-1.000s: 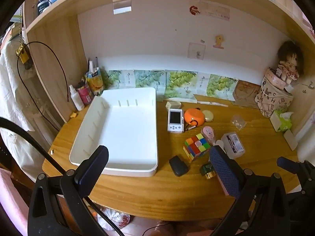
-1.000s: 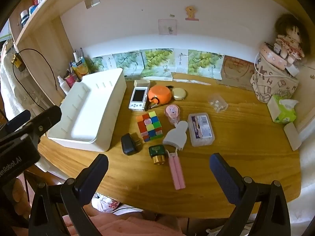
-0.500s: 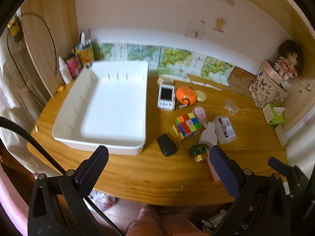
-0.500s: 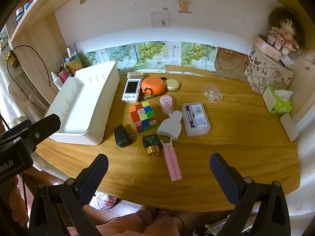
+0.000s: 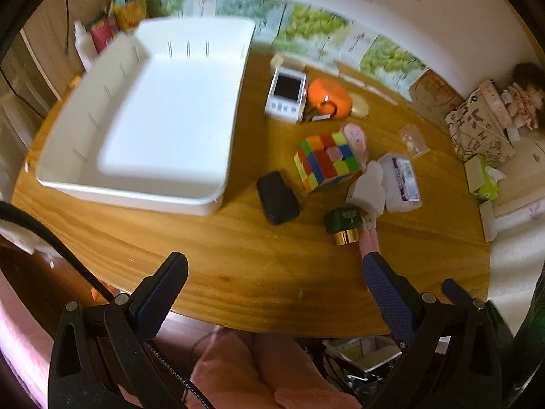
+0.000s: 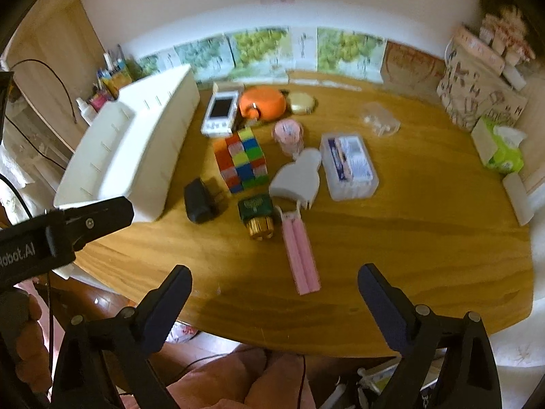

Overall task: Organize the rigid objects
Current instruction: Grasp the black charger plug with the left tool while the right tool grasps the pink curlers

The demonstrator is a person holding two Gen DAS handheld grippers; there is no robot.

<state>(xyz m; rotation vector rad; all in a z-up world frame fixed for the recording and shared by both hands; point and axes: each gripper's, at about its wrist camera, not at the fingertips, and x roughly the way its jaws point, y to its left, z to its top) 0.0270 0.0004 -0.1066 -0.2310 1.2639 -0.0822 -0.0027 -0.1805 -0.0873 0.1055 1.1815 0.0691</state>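
Nothing has been sorted yet, by the look of it: the white tray (image 5: 146, 109) sits bare at the left of the wooden surface (image 5: 238, 266), its open top ready to take the loose items, which lie clustered just to its right.

The left gripper (image 5: 272, 289) hangs over the near edge of the surface with its fingers spread wide and nothing between them. The right gripper (image 6: 274, 293) is likewise wide open and holds nothing, poised above the near edge. Both seem held back and high to survey the clutter before a first pick.

Nearest the right gripper lies the pink two-bar piece (image 6: 301, 255), pointing almost straight into the gap between its fingers, with the green-and-gold bottle (image 6: 257, 216) just beside it to the left. The black charger (image 6: 201, 199) rests close to the tray's near corner. Behind these stand the Rubik's cube (image 6: 240, 160), a white plug-shaped piece (image 6: 298, 179) and a clear plastic box (image 6: 349, 165), the last two touching or nearly so. Farther back are a small white handheld device (image 6: 220, 112) and an orange case (image 6: 262, 104), well away from either gripper.
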